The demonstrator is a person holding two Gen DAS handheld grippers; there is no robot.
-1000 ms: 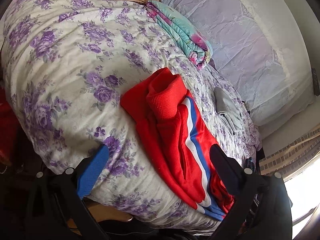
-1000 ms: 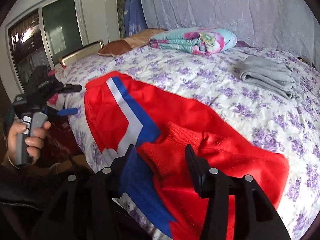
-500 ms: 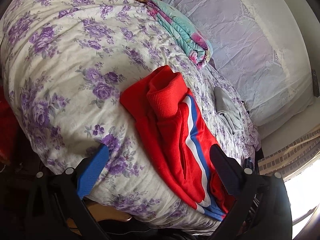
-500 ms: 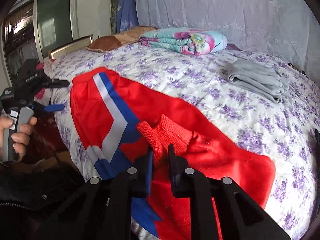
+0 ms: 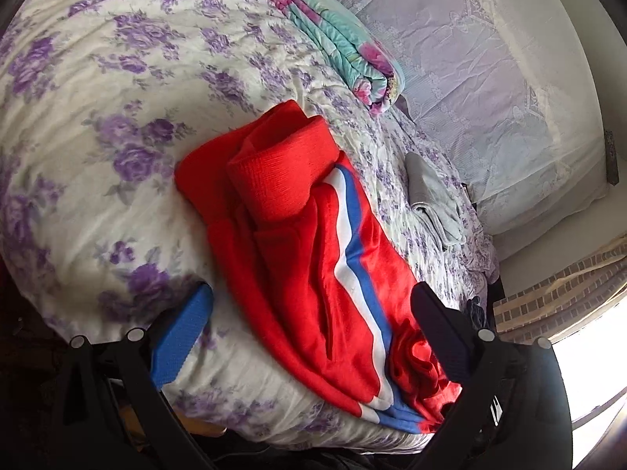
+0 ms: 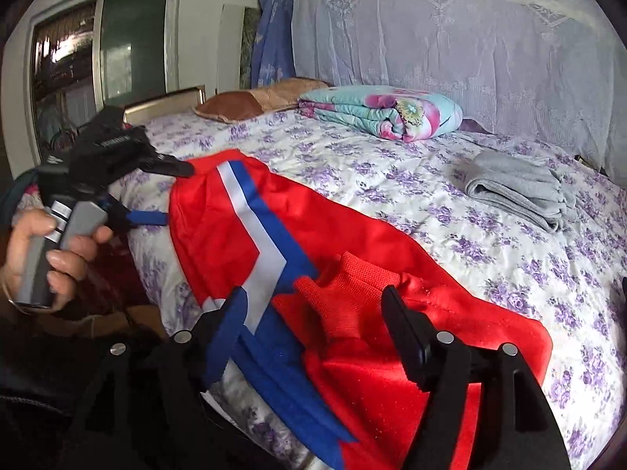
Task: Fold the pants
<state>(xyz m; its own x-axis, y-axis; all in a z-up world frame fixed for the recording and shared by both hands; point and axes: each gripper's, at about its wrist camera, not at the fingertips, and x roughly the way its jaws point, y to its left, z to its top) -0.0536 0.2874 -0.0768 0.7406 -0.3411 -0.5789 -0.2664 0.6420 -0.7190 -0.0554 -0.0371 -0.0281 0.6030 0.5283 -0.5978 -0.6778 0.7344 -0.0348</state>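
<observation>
The right gripper [image 6: 313, 333], clamped on the ribbed cuff [image 6: 352, 293] half a second ago, is now standing with jaws apart, releasing the red pants [image 6: 352, 243] onto the bed [image 6: 431, 203]; the left gripper [image 5: 313, 321] is hovering wide open, ready for a further fold.

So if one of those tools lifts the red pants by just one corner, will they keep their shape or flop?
Probably flop: the red pants already lie in soft wrinkles, drooping over the bed edge. The shiny surface hints they may slip, though the ribbed cuff looks thicker and easier to grip. Both the right tool and left tool are open, so nothing holds them.
</observation>
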